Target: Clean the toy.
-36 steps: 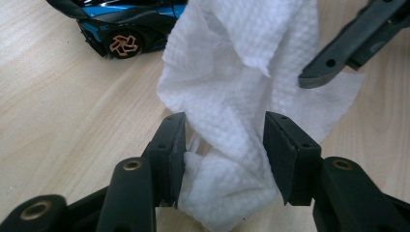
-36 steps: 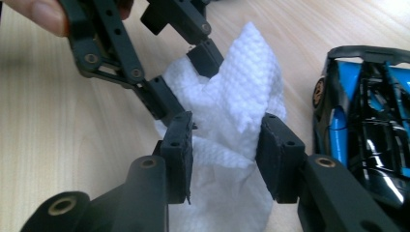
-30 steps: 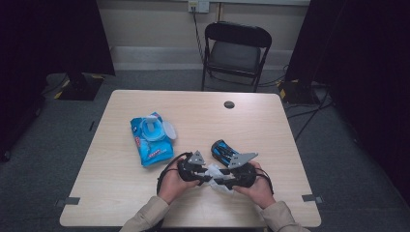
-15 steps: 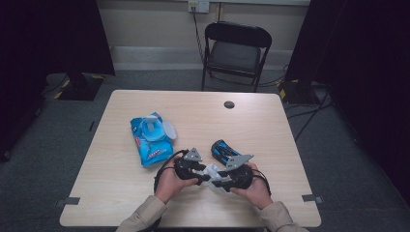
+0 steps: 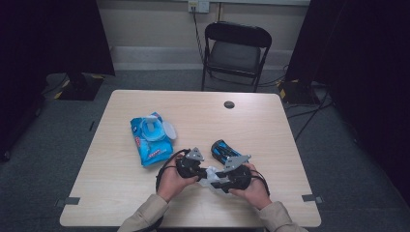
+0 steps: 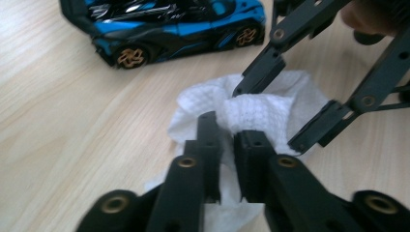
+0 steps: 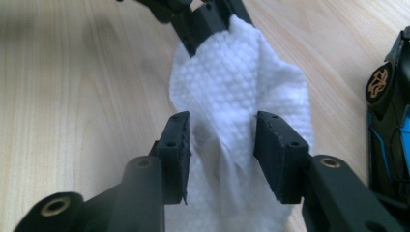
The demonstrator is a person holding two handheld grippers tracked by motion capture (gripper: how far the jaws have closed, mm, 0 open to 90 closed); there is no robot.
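wet wipe: a white, dimpled wet wipe bunched into a loose wad, caught between the two grippers just above the table, close to the person's edge and between the two hands.
wipe's long axis: it runs from one gripper to the other, a bunched strand stretched across the gap; in the right gripper view it leads straight away from the jaws toward the other gripper's tips.
left gripper: the left gripper has just been closing and its jaws now stand pressed together on a fold of the wipe; the cloth lies directly ahead of its tips and spills out below them.
right gripper: the right gripper has its jaws part spread, having just eased a little wider; the wipe hangs between them, touching the pads, but whether they grip it I cannot tell.
nearer hand: both are on the wipe; the left has the firm pinch, so I judge the coming pull or fold turns on it.
toy car: a blue and black toy car lies beyond the left gripper's tips, side-on, just beside the wipe but apart from it.
wipes pack: a blue wipes pack with its lid flipped open lies outboard of the left gripper.
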